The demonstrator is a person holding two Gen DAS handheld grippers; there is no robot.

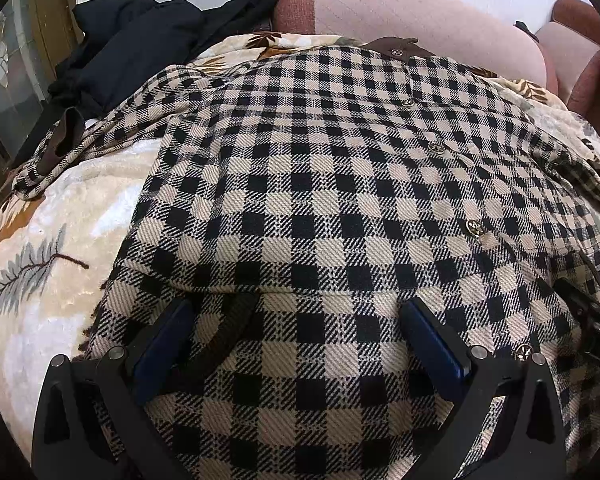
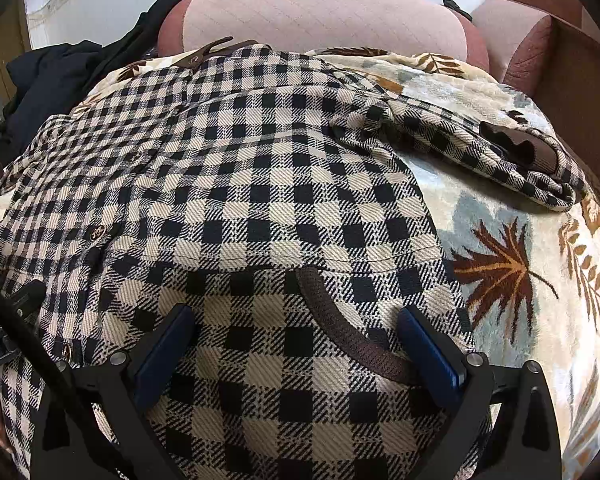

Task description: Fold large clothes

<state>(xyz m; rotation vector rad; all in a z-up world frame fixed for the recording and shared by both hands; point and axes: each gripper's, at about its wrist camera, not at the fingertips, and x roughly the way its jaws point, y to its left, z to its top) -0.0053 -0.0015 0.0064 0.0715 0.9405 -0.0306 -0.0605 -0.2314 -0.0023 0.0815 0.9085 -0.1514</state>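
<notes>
While both grippers hover low over its near hem, one checked jacket [image 1: 340, 168] lies face up on a leaf-patterned blanket [image 1: 40, 280], buttoned, its long axis running away from the fingers toward the pink sofa back [image 1: 400, 4] beyond its collar. The left gripper [image 1: 296, 320] hangs over the hem on the jacket's left half, the right gripper [image 2: 296, 324] over the right half; each has its blue fingers spread wide, holding nothing, cloth showing between them. Judged from this, either arm is equally near the hem. Two sleeves stretch outward from the jacket's shoulders, one to each side. Five gold buttons show along the jacket's front. One dark garment [image 1: 132, 40] is heaped left of the jacket's collar.
</notes>
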